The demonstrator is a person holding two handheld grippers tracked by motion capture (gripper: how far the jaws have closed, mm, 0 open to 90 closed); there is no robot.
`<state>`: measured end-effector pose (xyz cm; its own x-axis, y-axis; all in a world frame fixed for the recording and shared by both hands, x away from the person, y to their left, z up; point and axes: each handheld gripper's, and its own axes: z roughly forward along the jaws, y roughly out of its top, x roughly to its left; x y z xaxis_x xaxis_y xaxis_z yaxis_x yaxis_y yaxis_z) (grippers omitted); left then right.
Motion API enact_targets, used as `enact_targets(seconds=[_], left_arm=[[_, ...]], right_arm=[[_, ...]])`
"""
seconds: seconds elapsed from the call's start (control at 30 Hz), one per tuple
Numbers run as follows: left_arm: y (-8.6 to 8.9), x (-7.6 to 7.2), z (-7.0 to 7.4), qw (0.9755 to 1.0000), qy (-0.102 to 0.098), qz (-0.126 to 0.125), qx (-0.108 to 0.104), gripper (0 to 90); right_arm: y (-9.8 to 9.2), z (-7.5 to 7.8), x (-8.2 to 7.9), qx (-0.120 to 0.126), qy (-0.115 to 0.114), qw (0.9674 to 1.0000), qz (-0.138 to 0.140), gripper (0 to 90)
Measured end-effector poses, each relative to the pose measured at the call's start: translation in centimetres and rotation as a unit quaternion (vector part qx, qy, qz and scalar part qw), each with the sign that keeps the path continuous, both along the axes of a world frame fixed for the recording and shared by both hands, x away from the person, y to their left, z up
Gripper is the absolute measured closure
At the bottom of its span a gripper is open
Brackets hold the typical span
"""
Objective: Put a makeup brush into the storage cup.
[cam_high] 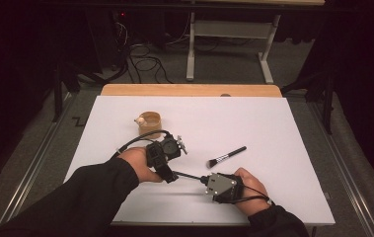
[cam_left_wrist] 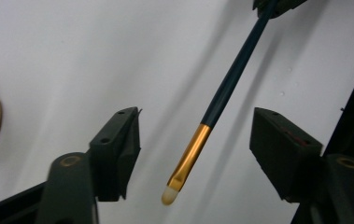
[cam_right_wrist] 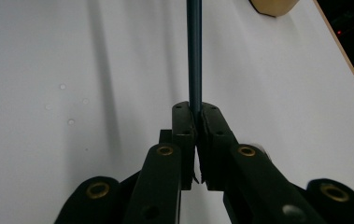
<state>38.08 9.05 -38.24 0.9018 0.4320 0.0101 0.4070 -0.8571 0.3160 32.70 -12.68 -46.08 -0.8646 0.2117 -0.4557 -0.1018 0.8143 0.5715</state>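
White table [cam_high: 273, 197] is carrying everything. Right gripper [cam_right_wrist: 196, 109] is clenching the thin brush's [cam_left_wrist: 230, 86] dark handle, keeping it above the table. Left gripper [cam_left_wrist: 195, 140] is standing released, jaws either side of the gold ferrule, not touching. Bigger brush [cam_high: 226, 156] is lying nearby.

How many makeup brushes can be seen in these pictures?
2. A thin brush is clamped in the right gripper, its tip between the open left gripper's jaws. A thicker brush lies on the table. The cup might hide more.
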Motion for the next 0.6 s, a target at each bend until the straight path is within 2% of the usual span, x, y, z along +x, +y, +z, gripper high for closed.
enact_targets(seconds=[0.13,0.33,0.43,0.6], left_arm=[[1.0,0.2,0.2,0.9994,-0.004,0.024,-0.026,26.2],[2.3,0.1,-0.1,0.9983,-0.012,0.036,-0.044,20.4],[3.0,0.1,-0.2,0.9971,-0.017,0.042,-0.061,21.0],[4.0,0.0,-0.8,0.9953,-0.021,0.054,-0.078,19.4]], right_arm=[[-0.3,0.0,0.2,-0.003,0.001,1.0,-0.006,87.5],[-0.7,0.0,0.3,-0.003,0.002,0.9998,-0.018,87.5],[-0.9,0.0,0.5,-0.005,-0.001,0.9998,-0.02,87.5],[-1.4,0.0,0.7,-0.003,0.003,0.9994,-0.033,87.5]])
